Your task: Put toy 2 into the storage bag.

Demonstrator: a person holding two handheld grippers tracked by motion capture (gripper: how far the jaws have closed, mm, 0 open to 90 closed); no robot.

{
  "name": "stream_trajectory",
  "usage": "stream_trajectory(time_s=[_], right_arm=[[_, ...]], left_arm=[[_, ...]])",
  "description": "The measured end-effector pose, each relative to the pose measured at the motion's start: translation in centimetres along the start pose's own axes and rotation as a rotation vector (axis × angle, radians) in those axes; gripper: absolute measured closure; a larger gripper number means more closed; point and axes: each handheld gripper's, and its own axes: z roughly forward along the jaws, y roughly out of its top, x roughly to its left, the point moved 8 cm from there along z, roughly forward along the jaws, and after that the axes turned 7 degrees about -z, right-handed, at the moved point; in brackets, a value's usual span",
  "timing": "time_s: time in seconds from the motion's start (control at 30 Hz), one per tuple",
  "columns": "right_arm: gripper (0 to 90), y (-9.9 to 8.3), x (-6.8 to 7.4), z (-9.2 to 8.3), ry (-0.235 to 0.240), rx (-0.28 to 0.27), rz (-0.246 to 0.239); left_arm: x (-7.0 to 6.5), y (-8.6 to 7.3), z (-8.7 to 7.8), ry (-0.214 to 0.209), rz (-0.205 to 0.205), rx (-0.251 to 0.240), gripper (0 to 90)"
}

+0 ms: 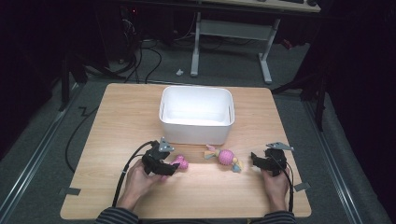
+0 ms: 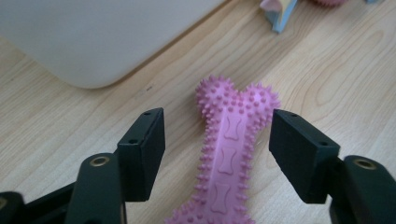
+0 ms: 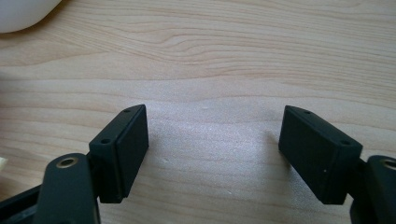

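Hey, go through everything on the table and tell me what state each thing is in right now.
White bin: upright, open-topped, looks empty.
Pink bone toy: flat on the table, between the open jaws, not gripped.
Pink ball toy: lying on the table, untouched.
Left claw: open around the bone.
Right claw: open over bare wood, holding nothing.

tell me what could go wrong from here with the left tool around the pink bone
1. The left tool is open astride the pink spiky bone, which sits nearer the right jaw, so closing may push it sideways or twist it.
2. The soft spikes could let the bone slip on a light squeeze.
3. The white bin stands close behind, so a low lift toward it could knock the bone against the wall. The right tool is open over bare table.
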Motion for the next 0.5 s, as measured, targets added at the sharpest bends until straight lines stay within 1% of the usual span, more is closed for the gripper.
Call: stream_trajectory(time_s=[0.03, 0.1, 0.17, 0.27, 0.37, 0.43, 0.47, 0.5], right_arm=[[24.5, 0.00, 0.00, 0.00, 0.000, 0.000, 0.000], [24.5, 0.00, -0.01, 0.00, 0.000, -0.001, -0.001], [24.5, -0.01, 0.00, -0.01, 0.000, 0.000, 0.000], [24.5, -0.01, 0.02, -0.01, 0.000, 0.001, 0.002], [24.6, -0.01, 0.02, -0.01, 0.000, 0.001, 0.002], [24.6, -0.01, 0.02, -0.01, 0.000, 0.001, 0.002], [24.6, -0.02, 0.02, -0.02, 0.000, 0.001, 0.002], [24.6, -0.02, 0.02, -0.02, 0.000, 0.001, 0.002]], left_arm=[[-0.15, -0.09, 0.10, -0.003, -0.003, 0.003, 35.3], [-0.23, -0.20, 0.27, 0.013, 0.004, 0.003, 35.2], [-0.21, -0.29, 0.32, 0.017, 0.010, 0.007, 35.5], [-0.03, -0.47, 0.48, 0.016, 0.002, 0.019, 38.5], [0.21, -0.75, 0.79, 0.018, -0.004, 0.052, 38.3], [0.20, -0.82, 0.86, 0.011, -0.003, 0.062, 39.4], [0.17, -0.97, 1.07, 0.000, 0.000, 0.078, 39.8], [0.17, -0.97, 1.07, 0.000, 0.000, 0.078, 40.0]])
